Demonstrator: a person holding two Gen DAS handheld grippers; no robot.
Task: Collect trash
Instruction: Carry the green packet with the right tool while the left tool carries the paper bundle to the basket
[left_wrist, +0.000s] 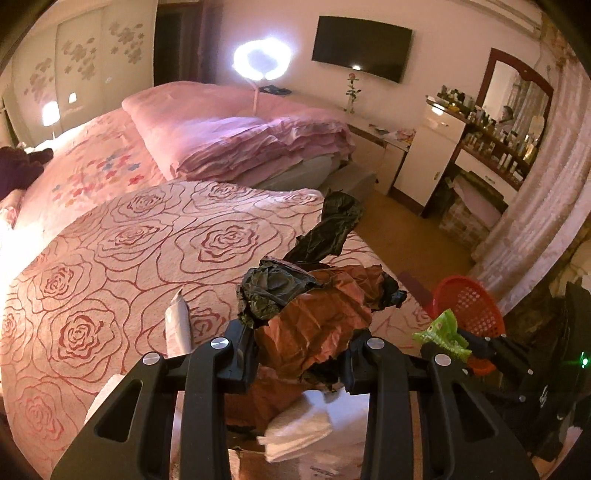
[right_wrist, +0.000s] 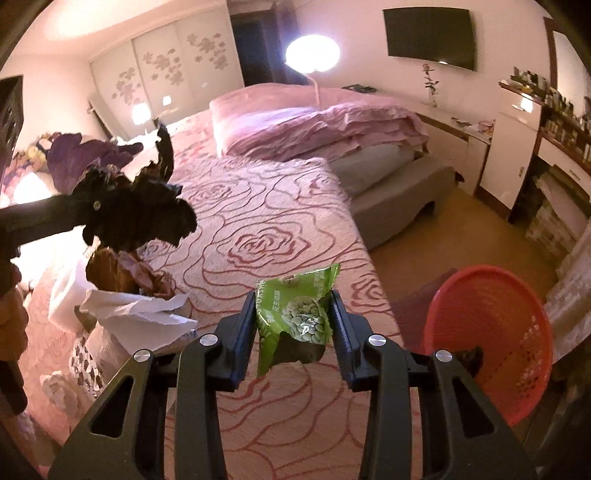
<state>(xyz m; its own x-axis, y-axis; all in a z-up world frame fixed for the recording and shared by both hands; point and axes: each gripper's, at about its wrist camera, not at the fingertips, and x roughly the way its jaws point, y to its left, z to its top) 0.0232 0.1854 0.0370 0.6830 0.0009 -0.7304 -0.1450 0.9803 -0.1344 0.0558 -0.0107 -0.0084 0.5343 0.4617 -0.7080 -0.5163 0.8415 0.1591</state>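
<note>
Now the right gripper (right_wrist: 294, 325) has its two black fingers clamped on a green snack packet (right_wrist: 295, 314), a crinkled foil pouch printed with pale green beans, torn and ragged along its lower edge, hanging upright between the pads above the rose-patterned bedspread (right_wrist: 266, 236). Over to the right of it, on the floor beside the bed, sits the red mesh basket (right_wrist: 491, 332), tilted with its open mouth facing the camera (something dark lies low inside, too small to tell what). The right gripper is held level, pointing out across the bed toward the far folded pink duvet (right_wrist: 317, 122). Meanwhile the left gripper (left_wrist: 301, 347) has its fingers closed on a crumpled wad of brown paper and black plastic (left_wrist: 314, 310), the black film trailing up and away in a long twisted tail over the bedspread. From the right wrist view that same dark bundle shows at the left, raised above the bed at the end of the left gripper's dark arm. Beneath it, near the left edge of the bed, lie torn white tissue sheets (right_wrist: 140, 314) and more brown crumpled paper (right_wrist: 110, 273). A white tube-like piece (left_wrist: 177, 325) rests on the bedspread just left of the left gripper.
</note>
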